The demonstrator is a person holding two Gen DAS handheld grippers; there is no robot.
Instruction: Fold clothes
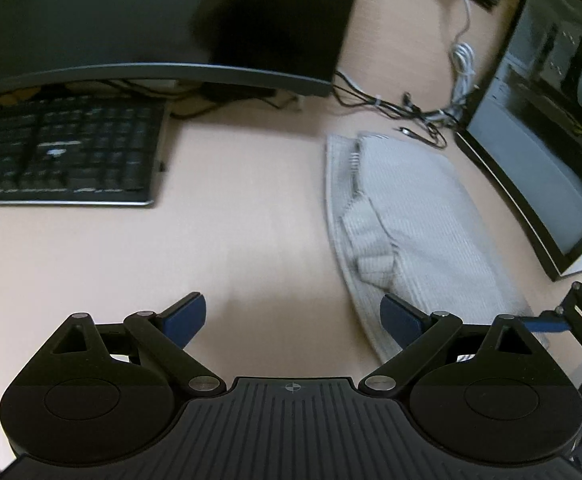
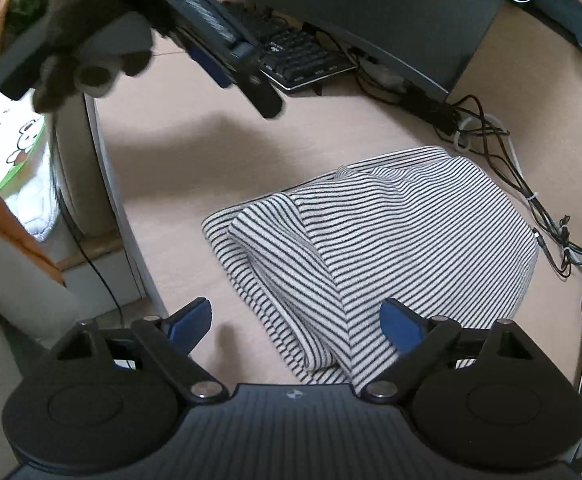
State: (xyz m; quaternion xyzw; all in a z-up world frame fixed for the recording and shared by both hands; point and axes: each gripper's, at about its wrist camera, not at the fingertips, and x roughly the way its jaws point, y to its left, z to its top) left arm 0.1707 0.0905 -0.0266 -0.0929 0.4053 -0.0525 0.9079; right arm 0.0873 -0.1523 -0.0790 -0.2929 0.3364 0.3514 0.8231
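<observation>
**Striped garment folded, both grippers clear of it**

Fabric lies bundled on the desk (image 2: pixel 211 152): a striped garment (image 2: pixel 391 248) sits in the centre and lower right of the right wrist view, and at right of centre in the left wrist view, where blur washes the stripes to pale grey. It looks folded over on itself into a rough rectangle, with a rolled sleeve or edge running down its left side and a rounded far end near the cables (image 2: pixel 491 136). The folds are soft, not crisp, and the near corner droops loose.

The right gripper (image 2: pixel 295 322) hangs over the near edge with its jaws spread wide; nothing is pinched, though cloth lies below the gap. The left gripper (image 1: pixel 293 318) is likewise spread and empty, over bare desk left of the garment. Judging by this, both stand off to release or reposition. A keyboard (image 1: pixel 63 152) and monitors crowd the upper frame.
</observation>
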